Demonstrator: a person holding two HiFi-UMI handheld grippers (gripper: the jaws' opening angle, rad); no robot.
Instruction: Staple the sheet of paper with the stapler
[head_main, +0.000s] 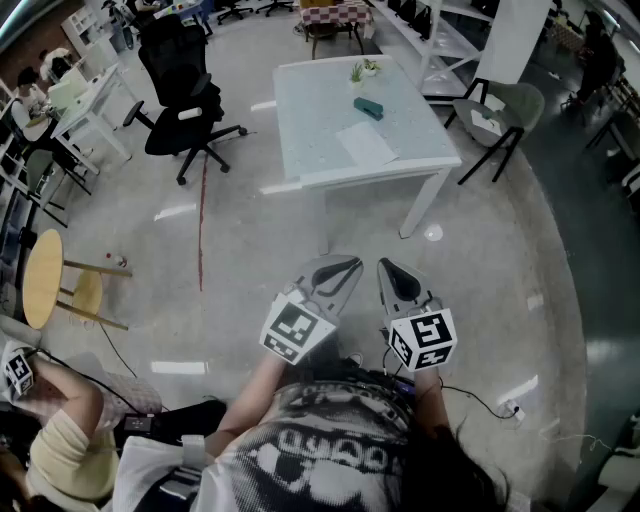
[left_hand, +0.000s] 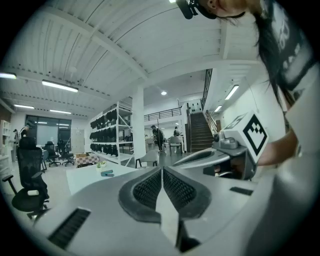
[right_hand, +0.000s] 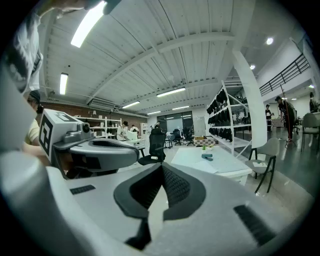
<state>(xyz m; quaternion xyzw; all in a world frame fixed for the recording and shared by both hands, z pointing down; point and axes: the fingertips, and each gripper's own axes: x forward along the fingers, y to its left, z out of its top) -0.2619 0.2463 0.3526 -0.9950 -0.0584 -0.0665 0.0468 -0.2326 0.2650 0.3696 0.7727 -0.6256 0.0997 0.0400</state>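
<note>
The sheet of paper (head_main: 366, 145) lies on a white table (head_main: 318, 130) far ahead of me. A teal stapler (head_main: 368, 108) sits just behind the sheet. Both grippers are held close to my body, well short of the table. My left gripper (head_main: 340, 270) has its jaws shut with nothing between them, and so does my right gripper (head_main: 388, 268). In the left gripper view the pads of the left gripper (left_hand: 162, 172) meet, with the stapler (left_hand: 107, 174) small on the distant table (left_hand: 87, 180). In the right gripper view the right gripper (right_hand: 161, 169) is shut and the stapler (right_hand: 207, 156) lies far ahead.
A small plant (head_main: 362, 70) stands at the table's far edge. A black office chair (head_main: 185, 90) is left of the table and a grey chair (head_main: 500, 120) right of it. A round wooden stool (head_main: 45, 280) and a seated person (head_main: 60, 440) are at my left.
</note>
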